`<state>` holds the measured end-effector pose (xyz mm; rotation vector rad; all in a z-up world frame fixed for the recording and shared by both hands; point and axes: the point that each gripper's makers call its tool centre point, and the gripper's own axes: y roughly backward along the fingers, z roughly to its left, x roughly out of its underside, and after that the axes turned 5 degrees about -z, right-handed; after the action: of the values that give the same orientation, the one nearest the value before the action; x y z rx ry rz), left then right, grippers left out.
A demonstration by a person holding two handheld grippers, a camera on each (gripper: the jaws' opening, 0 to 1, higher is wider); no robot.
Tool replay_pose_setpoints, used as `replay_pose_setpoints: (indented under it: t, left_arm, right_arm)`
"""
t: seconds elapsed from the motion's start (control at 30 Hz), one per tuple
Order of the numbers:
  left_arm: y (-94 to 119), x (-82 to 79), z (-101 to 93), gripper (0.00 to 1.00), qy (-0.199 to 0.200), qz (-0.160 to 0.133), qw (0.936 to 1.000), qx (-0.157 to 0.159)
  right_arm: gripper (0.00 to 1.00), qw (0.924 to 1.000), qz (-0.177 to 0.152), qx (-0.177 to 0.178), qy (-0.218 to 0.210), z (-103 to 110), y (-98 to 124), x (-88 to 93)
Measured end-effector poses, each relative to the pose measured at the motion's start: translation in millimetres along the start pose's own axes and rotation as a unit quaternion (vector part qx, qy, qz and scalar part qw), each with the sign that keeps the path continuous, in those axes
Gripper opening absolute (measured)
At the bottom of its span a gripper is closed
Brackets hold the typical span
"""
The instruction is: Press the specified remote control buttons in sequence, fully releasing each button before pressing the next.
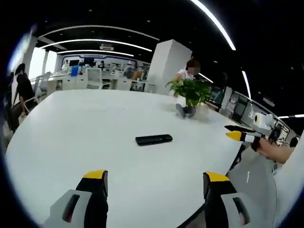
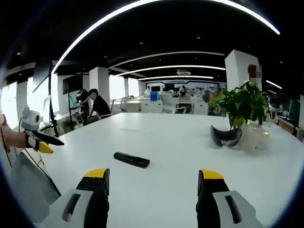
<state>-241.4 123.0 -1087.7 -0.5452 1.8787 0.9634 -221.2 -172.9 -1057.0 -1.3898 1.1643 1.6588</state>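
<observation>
So both grippers are hanging over the near edge of the big white oval table (image 1: 71, 142), nothing between the jaws on either one. In the left gripper view the left gripper (image 1: 156, 183) has its yellow-tipped black jaws wide apart, and the right gripper (image 2: 153, 180) looks the same in its own view, jaws spread and holding nothing.

Past the jaws, the slim black rectangular remote control (image 1: 154, 139) lies flat on the tabletop, roughly mid-table and well apart from both sets of jaws. It sits lengthwise across both views, a bit left of centre in the right gripper view (image 2: 131, 159).

Further out, toward the far right side of the table, there's a leafy green potted plant (image 1: 191, 90) with a dark grey curved object (image 1: 184, 110) right at its base; can't tell what that thing is. In the right gripper view the plant's pot looks pale and roundish.

Each view also catches the other gripper poking in from the side near the table edge. Behind it all is an open office with desks, chairs, a white pillar (image 1: 166, 66) and long curved ceiling light strips (image 2: 156, 69), plus a few people around.
</observation>
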Motion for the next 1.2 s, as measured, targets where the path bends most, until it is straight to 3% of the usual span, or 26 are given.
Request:
replay_pose_setpoints:
  t: [0.07,0.13,0.23,0.33,0.47,0.87,1.1,1.2]
  left_arm:
    - [-6,5.8,-10.2,0.83,-0.024,0.028,0.9983,0.044]
    - [-12,9.6,-12.4,0.83,-0.048,0.045,0.9958,0.064]
    - [-24,20.7,-8.5,0.82,-0.075,0.102,0.9895,0.07]
    - [-40,12.1,-13.5,0.82,-0.102,0.092,0.9868,0.086]
    - [-62,2.1,-7.9,0.82,-0.122,0.079,0.9865,0.075]
    - [-119,-11.9,2.8,0.79,-0.098,0.123,0.9789,0.131]
    - [-144,-14.6,19.2,0.78,-0.149,0.167,0.966,0.13]
    - [-155,-15.8,21.1,0.75,-0.188,0.192,0.9538,0.135]
  right_arm:
    - [0.74,1.0,0.001,-0.001,0.001,0,0,0.5]
    - [0.73,1.0,-0.004,-0.008,-0.004,1,1,-1.0]
    - [0.72,0.9998,-0.013,-0.003,-0.014,-1,2,-3.3]
    - [0.72,0.9999,-0.002,-0.01,-0.009,1,1,0.1]
    - [0.69,0.9998,-0.005,-0.02,0.0,6,0,-1.1]
    - [0.62,0.9996,-0.001,-0.027,-0.009,5,1,1.5]
    - [0.56,0.9997,0.012,-0.019,-0.009,1,2,6.1]
    - [0.53,0.9996,0.019,-0.021,-0.009,1,2,8.7]
